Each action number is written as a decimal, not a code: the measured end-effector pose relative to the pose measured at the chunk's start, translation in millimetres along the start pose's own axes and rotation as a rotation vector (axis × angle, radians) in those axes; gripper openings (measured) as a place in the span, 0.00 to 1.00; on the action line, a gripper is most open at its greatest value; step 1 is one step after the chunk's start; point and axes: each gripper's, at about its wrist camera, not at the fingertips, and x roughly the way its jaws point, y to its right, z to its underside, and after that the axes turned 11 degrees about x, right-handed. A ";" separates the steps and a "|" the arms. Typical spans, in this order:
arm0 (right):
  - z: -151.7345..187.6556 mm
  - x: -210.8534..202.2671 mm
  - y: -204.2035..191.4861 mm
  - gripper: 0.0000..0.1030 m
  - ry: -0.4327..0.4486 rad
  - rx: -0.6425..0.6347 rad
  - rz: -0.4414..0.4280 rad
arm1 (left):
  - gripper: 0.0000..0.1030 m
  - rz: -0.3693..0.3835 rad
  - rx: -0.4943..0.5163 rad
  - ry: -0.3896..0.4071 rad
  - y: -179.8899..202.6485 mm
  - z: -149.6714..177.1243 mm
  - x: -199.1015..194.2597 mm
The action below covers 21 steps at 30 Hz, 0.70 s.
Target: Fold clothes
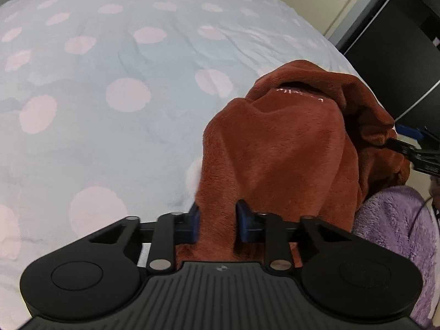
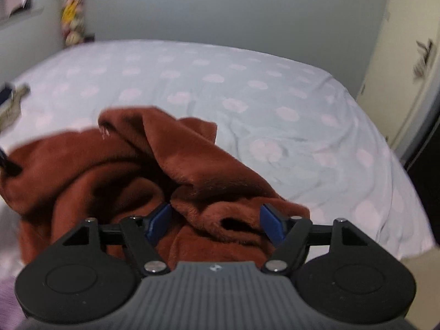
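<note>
A rust-brown fleece garment [image 1: 277, 143] hangs bunched above the bed. My left gripper [image 1: 217, 221] is shut on a fold of its edge, the blue pads pressed against the fabric. The other gripper shows at the right edge of the left wrist view [image 1: 412, 151], touching the garment's far side. In the right wrist view the same garment [image 2: 170, 165] lies crumpled between my right gripper's [image 2: 216, 221] blue pads, which stand wide apart with a thick wad of fleece between them; whether they grip it is unclear.
The bed has a pale blue cover with pink dots [image 1: 110, 82]. A purple fleece item [image 1: 396, 233] lies at lower right. A dark wardrobe [image 1: 398, 55] and a cream door [image 2: 407, 68] stand beside the bed. A small item [image 2: 12, 101] lies at far left.
</note>
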 end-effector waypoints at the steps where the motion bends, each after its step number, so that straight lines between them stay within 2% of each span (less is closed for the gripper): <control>1: 0.4 4.9 -0.3 0.71 -0.014 -0.013 0.009 | 0.13 -0.015 0.006 0.001 2.7 -1.4 -2.0; 2: 0.8 9.8 -0.6 0.69 -0.028 -0.025 0.017 | 0.12 -0.029 0.011 0.004 5.4 -2.6 -4.2; 3: 1.3 13.6 0.3 0.58 -0.044 -0.033 0.027 | 0.10 -0.037 0.016 0.012 7.9 -3.9 -7.1; 4: 1.8 13.8 2.9 0.38 -0.054 -0.031 0.036 | 0.10 -0.044 0.021 0.025 10.3 -5.1 -10.8; 5: 2.3 11.4 6.1 0.35 -0.056 -0.023 0.043 | 0.09 -0.065 0.025 0.039 12.8 -6.2 -15.4; 7: 2.2 4.6 12.9 0.22 -0.052 -0.001 0.060 | 0.09 -0.119 0.031 0.069 17.8 -8.7 -25.7; 11: -7.9 -25.8 29.7 0.18 0.034 0.070 0.107 | 0.08 -0.213 0.028 0.133 25.3 -14.5 -48.0; 15: -38.4 -77.9 48.3 0.15 0.200 0.138 0.171 | 0.07 -0.281 0.008 0.224 28.5 -20.0 -87.5; 21: -88.1 -167.6 65.1 0.14 0.430 0.231 0.200 | 0.06 -0.412 -0.031 0.345 26.4 -12.2 -162.6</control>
